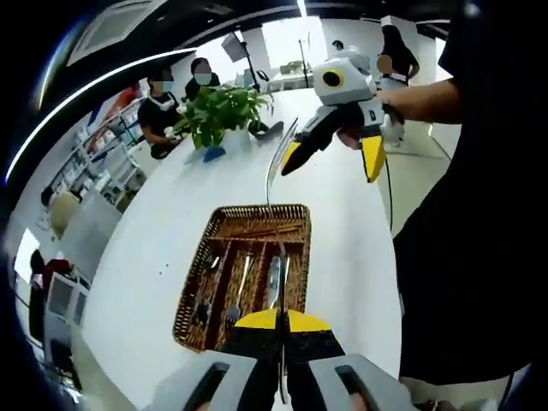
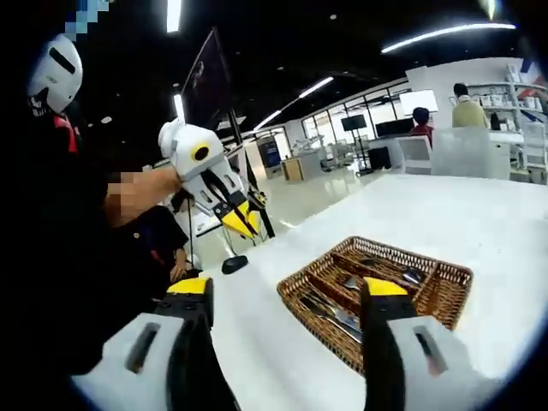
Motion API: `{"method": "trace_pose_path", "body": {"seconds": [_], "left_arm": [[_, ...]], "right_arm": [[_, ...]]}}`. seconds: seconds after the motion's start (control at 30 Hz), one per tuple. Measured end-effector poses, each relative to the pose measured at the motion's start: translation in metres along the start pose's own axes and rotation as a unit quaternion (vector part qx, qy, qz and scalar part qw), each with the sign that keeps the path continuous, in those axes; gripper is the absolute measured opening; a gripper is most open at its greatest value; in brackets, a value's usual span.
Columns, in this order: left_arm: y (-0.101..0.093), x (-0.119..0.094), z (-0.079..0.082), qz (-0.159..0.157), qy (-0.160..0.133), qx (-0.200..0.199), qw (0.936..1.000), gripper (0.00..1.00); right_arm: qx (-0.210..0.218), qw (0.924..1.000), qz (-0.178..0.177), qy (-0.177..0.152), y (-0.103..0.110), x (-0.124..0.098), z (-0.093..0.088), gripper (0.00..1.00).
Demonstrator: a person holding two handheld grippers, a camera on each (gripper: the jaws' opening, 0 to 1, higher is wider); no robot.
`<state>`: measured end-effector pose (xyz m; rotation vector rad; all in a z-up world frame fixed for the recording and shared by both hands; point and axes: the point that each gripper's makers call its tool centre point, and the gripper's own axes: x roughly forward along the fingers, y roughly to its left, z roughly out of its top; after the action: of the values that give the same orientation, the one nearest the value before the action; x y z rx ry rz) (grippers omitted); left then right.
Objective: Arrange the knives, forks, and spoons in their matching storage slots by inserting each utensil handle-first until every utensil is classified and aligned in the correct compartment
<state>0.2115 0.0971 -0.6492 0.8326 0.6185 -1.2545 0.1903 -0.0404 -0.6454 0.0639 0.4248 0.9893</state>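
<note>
Clearly, a slender metal fork (image 1: 276,184) is clamped by its handle between the closed yellow-tipped jaws of the left gripper (image 1: 281,324), its long shaft rising up the left gripper view and its curved head ending near the right gripper (image 1: 336,152), which is held in the air over the white bench (image 1: 342,240) with its jaws spread apart and nothing between them. Beneath the fork, a rectangular woven wicker tray (image 1: 195,282) is seen resting on the bench, divided lengthwise by wicker walls into narrow compartments. Several pieces of silver cutlery (image 1: 276,278) are laid along these compartments; their kinds cannot be told apart at this size. In the right gripper view the same tray (image 2: 445,295) is seen at an angle, with cutlery (image 2: 338,315) lying in its near compartments and more in the far one. The left gripper (image 2: 240,221) is seen there to the left, raised above the bench edge, held by a person's hand. A potted green plant (image 1: 224,111) stands at the far end of the bench, and seated people are seen behind it.
</note>
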Motion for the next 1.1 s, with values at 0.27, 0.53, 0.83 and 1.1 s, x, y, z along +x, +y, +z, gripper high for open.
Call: {"method": "trace_pose_path", "body": {"seconds": [0.27,0.53,0.83,1.1], "left_arm": [[0.01,-0.004,0.004,-0.005,0.016,0.027,0.9995,0.0],[0.02,-0.005,0.016,-0.004,0.026,0.065,0.9975,0.0],[0.04,0.0,0.022,0.007,0.028,0.079,0.9964,0.0],[0.06,0.01,0.028,0.015,0.031,0.092,0.9951,0.0]], "right_arm": [[-0.01,0.9939,-0.104,0.034,-0.034,-0.04,-0.009,0.99],[-0.015,0.9899,-0.141,0.004,-0.041,-0.066,0.005,0.98],[-0.002,0.9883,-0.152,-0.005,-0.039,-0.08,0.005,0.99],[0.005,0.9863,-0.164,-0.016,-0.04,-0.09,0.006,0.99]]}}
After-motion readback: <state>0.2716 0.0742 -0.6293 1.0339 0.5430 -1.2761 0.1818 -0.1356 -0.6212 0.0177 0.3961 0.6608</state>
